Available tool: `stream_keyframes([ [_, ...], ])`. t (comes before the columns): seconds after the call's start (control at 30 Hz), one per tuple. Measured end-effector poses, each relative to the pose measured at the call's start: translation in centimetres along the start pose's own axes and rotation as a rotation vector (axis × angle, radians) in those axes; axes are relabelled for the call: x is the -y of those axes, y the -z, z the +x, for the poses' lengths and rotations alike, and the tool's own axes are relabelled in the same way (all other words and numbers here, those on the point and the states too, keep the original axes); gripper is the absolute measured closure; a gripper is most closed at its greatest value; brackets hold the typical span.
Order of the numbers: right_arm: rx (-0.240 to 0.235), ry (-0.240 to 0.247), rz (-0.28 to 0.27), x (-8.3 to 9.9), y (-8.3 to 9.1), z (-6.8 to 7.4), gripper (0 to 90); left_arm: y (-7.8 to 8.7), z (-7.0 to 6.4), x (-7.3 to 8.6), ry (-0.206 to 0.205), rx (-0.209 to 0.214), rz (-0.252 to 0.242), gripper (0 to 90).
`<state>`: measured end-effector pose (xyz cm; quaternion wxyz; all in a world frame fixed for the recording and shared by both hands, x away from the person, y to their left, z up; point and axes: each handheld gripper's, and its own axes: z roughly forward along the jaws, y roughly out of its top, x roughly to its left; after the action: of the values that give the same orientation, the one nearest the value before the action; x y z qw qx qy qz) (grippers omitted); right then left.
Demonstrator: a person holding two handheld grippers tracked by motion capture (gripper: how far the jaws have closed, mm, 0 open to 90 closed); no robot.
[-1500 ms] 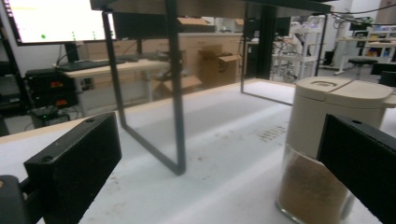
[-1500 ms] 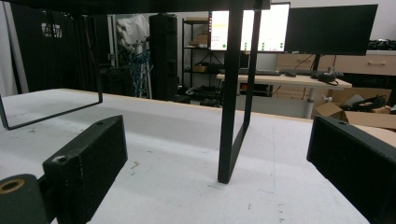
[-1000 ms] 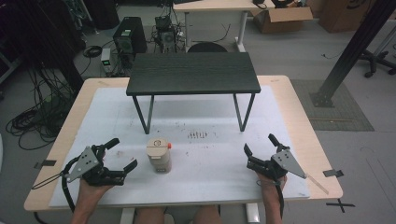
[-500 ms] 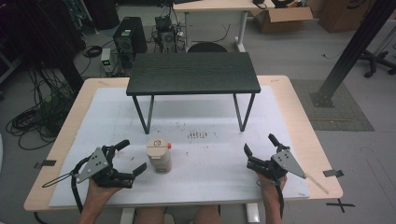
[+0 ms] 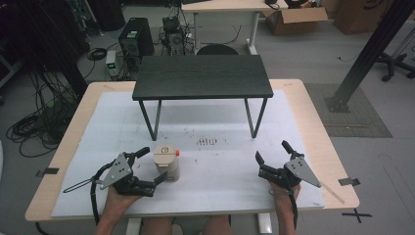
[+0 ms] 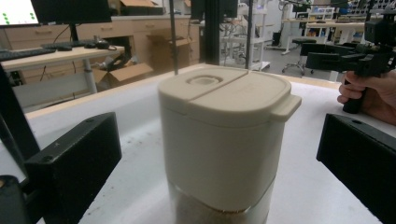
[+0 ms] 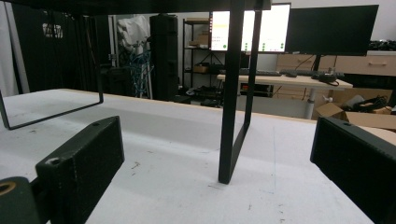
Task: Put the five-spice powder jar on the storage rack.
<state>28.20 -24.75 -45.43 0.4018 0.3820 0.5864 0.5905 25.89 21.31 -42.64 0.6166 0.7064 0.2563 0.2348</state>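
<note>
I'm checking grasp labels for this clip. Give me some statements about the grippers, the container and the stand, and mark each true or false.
1. The left gripper is open around the container. True.
2. The container lies on its side. False: it stands upright with its lid on top.
3. The right gripper holds the container. False: it is open and holds nothing, well away from the container.
4. The black stand stands on the table beyond both grippers. True.
5. The left fingers clamp the container. False: gaps show on both sides.
</note>
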Motion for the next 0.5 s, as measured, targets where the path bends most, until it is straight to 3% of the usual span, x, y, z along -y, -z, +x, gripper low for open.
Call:
stream_keyframes([
  [0.5,-0.004,0.002,-0.003,0.0,0.0,0.0,0.2,-1.9,-0.3,0.3,0.025,-0.019,0.010,0.3],
])
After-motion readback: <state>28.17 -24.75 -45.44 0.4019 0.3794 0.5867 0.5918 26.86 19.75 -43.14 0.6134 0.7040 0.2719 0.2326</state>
